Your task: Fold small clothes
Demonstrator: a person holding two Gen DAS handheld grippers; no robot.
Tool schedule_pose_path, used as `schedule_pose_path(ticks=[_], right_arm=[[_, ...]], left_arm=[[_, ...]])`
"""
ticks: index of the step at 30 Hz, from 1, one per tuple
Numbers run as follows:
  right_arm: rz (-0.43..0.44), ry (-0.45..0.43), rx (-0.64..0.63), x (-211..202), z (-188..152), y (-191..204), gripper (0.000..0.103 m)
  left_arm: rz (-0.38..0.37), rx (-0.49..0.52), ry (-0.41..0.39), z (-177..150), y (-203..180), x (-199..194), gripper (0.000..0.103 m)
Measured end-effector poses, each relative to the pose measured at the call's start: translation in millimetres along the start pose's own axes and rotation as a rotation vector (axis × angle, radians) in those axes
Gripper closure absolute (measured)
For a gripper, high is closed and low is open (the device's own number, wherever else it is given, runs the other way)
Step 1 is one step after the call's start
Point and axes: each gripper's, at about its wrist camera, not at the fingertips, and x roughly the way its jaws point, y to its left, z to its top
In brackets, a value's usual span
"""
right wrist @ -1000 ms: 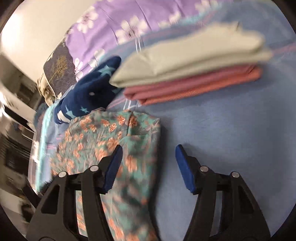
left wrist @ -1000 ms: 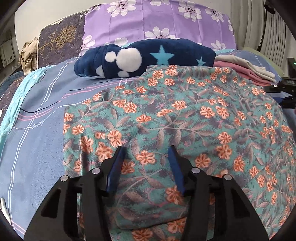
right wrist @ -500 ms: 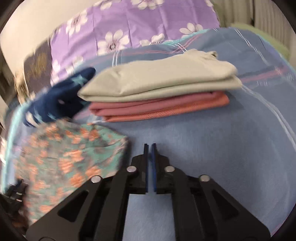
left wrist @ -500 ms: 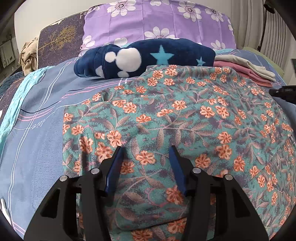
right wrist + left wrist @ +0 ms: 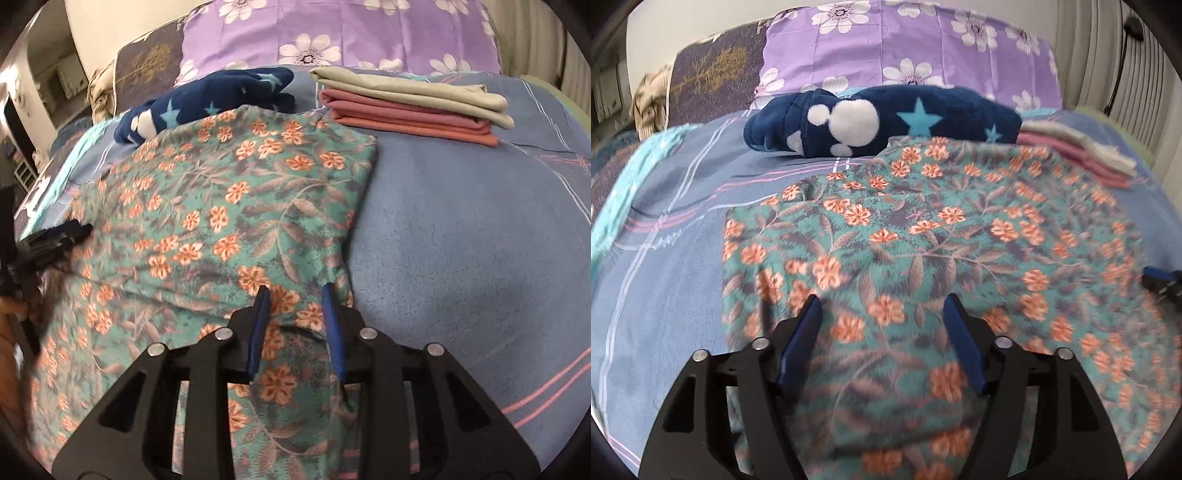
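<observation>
A teal garment with orange flowers (image 5: pixel 923 236) lies spread on the blue bed sheet (image 5: pixel 672 229). My left gripper (image 5: pixel 882 306) is open over the garment's near left part, its jaws wide apart and nothing between them. In the right wrist view the same garment (image 5: pixel 221 206) fills the left half. My right gripper (image 5: pixel 295 291) is open over the garment's near right edge, its blue pads a moderate gap apart, above the cloth. The right gripper's tip shows at the right edge of the left wrist view (image 5: pixel 1161 280).
A navy fleece garment with stars (image 5: pixel 886 118) lies beyond the floral one. A folded stack, beige on pink (image 5: pixel 413 107), sits at the far right of the bed. A purple flowered pillow (image 5: pixel 332 33) stands behind. Bare blue sheet (image 5: pixel 480 240) lies to the right.
My right gripper swung from the bare sheet near the folded stack back over the floral garment's right edge and opened from shut. My left gripper opened wider and stayed over the garment.
</observation>
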Motion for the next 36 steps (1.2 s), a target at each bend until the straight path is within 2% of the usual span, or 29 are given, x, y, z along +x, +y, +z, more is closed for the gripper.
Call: schedule_pose_path(ticks=[2, 3, 4, 5, 7, 9, 11, 14, 17, 23, 28, 35, 36], right_arm=[[-0.032, -0.009, -0.026, -12, -5, 6, 0.07], [-0.057, -0.028, -0.02, -24, -13, 7, 0.063], [-0.066, -0.042, -0.003, -34, -21, 5, 0.047], [-0.05, -0.054, 0.016, -42, -28, 3, 0.045], [0.005, -0.055, 0.071, -59, -42, -9, 0.046], [0.035, -0.04, 0.139, -71, -60, -25, 0.047], [0.064, -0.017, 0.201, -76, -74, -36, 0.055], [0.108, 0.007, 0.262, -87, -99, -47, 0.062], [0.116, 0.003, 0.249, -102, -119, -43, 0.062], [0.145, 0.003, 0.239, -123, -150, -34, 0.062], [0.204, -0.003, 0.262, -145, -180, -32, 0.062], [0.328, 0.031, 0.27, -176, -221, -33, 0.062], [0.356, 0.039, 0.268, -180, -227, -33, 0.062]], left_arm=[[-0.019, -0.019, -0.024, -10, 8, -21, 0.033], [-0.027, -0.018, -0.036, -17, 12, -33, 0.032], [-0.032, -0.011, -0.045, -25, 17, -44, 0.03], [-0.029, 0.001, -0.046, -36, 22, -58, 0.026], [-0.031, 0.02, -0.028, -56, 29, -75, 0.02], [-0.064, 0.034, 0.028, -82, 33, -86, 0.019], [-0.099, 0.038, 0.091, -107, 34, -91, 0.019], [-0.108, 0.064, 0.082, -127, 29, -103, 0.019], [-0.151, 0.032, 0.084, -136, 30, -114, 0.02], [-0.152, 0.012, 0.086, -159, 34, -133, 0.033], [-0.163, -0.018, 0.069, -182, 35, -153, 0.042], [-0.277, -0.049, 0.058, -219, 37, -187, 0.068], [-0.291, -0.052, 0.059, -223, 38, -190, 0.069]])
